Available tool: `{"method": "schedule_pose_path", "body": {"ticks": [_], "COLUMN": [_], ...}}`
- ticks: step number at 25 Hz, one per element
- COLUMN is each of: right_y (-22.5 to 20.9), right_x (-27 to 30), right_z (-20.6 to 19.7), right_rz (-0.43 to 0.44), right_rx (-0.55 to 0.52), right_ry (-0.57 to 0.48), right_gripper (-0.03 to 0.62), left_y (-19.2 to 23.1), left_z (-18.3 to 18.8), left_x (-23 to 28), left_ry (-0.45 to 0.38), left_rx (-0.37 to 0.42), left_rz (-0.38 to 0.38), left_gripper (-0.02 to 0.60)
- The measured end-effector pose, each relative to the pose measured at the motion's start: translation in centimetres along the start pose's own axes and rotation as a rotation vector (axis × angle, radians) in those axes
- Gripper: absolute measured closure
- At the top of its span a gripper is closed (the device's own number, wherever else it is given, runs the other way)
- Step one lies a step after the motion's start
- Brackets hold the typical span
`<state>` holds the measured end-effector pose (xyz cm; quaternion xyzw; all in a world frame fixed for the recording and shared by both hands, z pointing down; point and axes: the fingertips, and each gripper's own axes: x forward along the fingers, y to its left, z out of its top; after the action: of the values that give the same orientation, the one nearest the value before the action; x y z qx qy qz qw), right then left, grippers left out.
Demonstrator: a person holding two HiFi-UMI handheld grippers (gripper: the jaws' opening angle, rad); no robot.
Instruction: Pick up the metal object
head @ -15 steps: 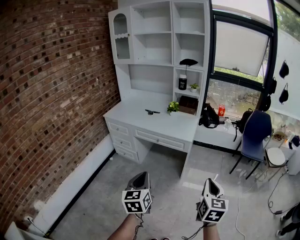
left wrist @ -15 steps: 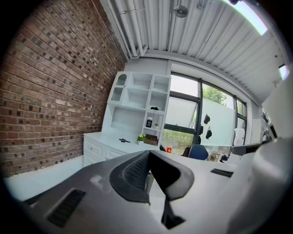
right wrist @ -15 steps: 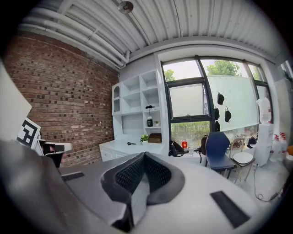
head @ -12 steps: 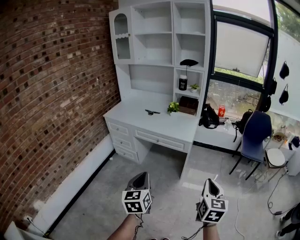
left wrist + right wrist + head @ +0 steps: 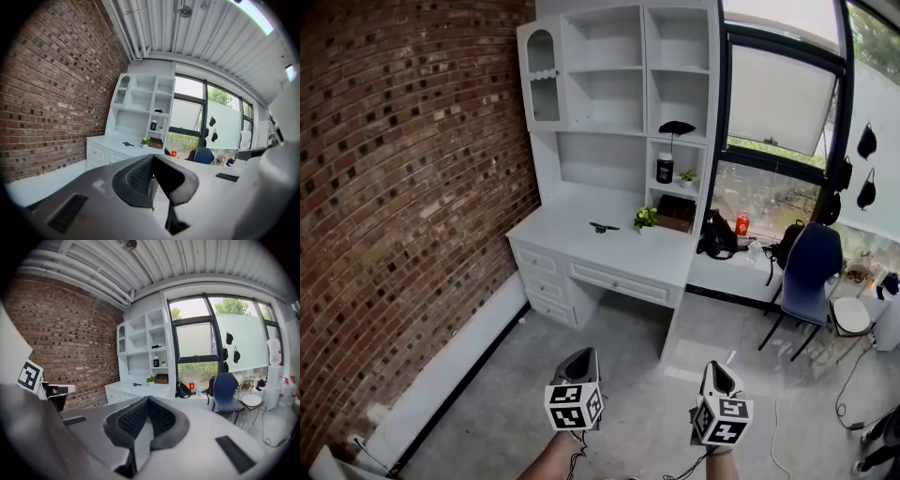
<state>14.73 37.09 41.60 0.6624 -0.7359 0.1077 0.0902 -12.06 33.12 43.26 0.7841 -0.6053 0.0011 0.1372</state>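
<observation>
Lying on 1 desk (image 5: 628, 246): 1 metal object (image 5: 602, 227); the left tongs (image 5: 581, 354) and right tongs (image 5: 715, 367), 2 in all, closed, empty.

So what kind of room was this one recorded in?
Most likely a study or home-office room, possibly a staged one. A white desk with a tall shelf unit stands against a brick wall. Beside it, a blue chair sits by a large window.
</observation>
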Motion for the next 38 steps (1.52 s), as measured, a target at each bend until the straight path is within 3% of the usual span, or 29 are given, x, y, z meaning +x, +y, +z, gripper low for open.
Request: {"method": "schedule_pose_path", "body": {"ticks": [18,26,38], "right_y": [-1.4,-2.1,-5.1], "right_x": [-1.0,-1.3,-1.2], "right_z": [-0.7,-0.4,-1.1], "right_rz": [-0.037,-0.037,-0.050], "right_rx": [0.049,0.066,0.072], "right_ry": [0.002,-0.007,0.004], "right_gripper": [0.593,0.593,0.593], "left_y": [-0.8,-1.7,-2.8], "left_z": [0.4,-0.3,-1.1], "left_x": [-0.5,-0.2,0.7], "left_ry": [-0.007,0.012,0.038], "left_rx": [0.010,0.003,0.034], "left_rz": [-0.006,-0.030,-0.012], "left_gripper": [0.565,0.480,0.459]}}
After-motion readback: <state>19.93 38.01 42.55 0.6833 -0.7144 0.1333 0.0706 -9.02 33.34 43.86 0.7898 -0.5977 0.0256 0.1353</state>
